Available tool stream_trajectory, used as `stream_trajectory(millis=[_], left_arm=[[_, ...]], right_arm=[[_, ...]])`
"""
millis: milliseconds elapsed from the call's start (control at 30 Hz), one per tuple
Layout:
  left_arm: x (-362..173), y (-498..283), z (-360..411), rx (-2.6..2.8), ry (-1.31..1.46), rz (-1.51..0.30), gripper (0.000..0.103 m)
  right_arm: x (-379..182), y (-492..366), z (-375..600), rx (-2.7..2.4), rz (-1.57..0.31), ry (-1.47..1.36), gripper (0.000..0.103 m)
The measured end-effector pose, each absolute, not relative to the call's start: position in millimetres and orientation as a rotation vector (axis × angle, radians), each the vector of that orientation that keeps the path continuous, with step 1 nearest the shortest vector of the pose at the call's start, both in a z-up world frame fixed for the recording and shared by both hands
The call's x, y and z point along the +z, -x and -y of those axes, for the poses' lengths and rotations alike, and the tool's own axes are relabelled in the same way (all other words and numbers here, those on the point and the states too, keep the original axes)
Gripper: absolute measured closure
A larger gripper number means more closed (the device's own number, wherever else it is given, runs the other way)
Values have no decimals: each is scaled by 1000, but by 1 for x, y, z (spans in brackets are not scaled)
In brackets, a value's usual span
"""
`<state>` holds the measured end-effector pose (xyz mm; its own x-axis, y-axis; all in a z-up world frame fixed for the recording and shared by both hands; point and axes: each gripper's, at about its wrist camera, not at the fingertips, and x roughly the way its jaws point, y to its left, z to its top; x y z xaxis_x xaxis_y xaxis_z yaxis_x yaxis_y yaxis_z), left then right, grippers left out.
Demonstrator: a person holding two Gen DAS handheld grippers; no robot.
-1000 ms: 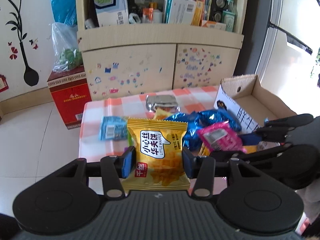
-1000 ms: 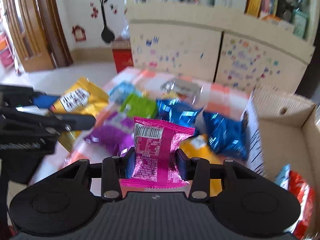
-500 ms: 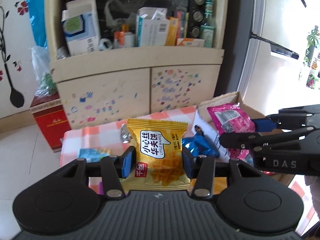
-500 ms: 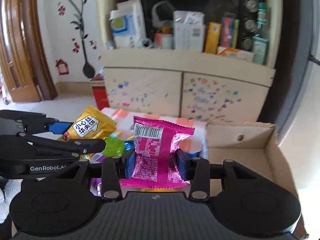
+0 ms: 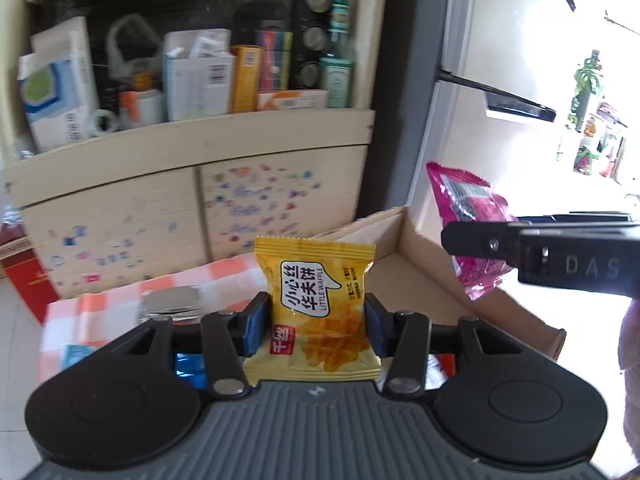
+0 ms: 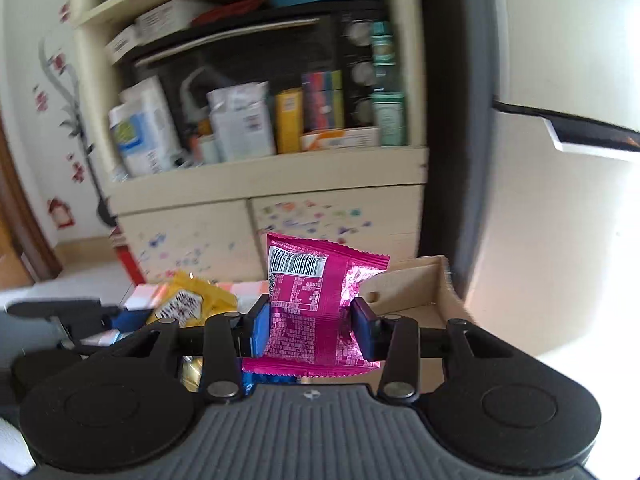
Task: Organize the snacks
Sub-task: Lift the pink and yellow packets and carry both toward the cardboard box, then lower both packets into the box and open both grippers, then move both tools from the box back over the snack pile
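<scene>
My left gripper [image 5: 316, 326] is shut on a yellow Little Waffle packet [image 5: 316, 304], held up in the air at the near left of the cardboard box [image 5: 404, 236]. My right gripper [image 6: 312, 326] is shut on a pink snack packet [image 6: 316, 304], barcode side up. In the left wrist view the pink packet [image 5: 464, 204] hangs above the box's right side. In the right wrist view the yellow packet [image 6: 188, 300] shows at lower left and the box [image 6: 416, 284] lies behind the pink packet.
A checked tablecloth [image 5: 120, 300] carries a silver packet [image 5: 170, 304] and blue packets [image 5: 190, 364]. A cream cabinet [image 5: 192, 152] with crowded shelves stands behind the table. A red carton [image 5: 24, 280] sits on the floor at left.
Both grippers have risen and swung right toward the box, each still holding its packet. The snack pile on the table has dropped out of sight below.
</scene>
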<state>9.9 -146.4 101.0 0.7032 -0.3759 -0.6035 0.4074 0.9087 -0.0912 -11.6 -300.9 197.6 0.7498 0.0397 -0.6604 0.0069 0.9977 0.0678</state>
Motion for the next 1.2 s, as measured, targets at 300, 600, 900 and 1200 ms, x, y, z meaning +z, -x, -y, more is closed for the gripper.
stream_trajectory(millis=[300,600,900,1200], left_arm=[[86,-28,206,-510,-50,-703,54],[73,-38,233,-528,-46,-731,24],[85,-40,208,-527,-89,-722,13],[78,-46,161,-453,-98,-794,13]], right_arm=[[198,10,331,-108,-734,-164,55],[193,8,349,-206,-744,-252,45],[200,10,347,-164,-683,-312,18],[191,-1,326,-93,-722,-267,17]])
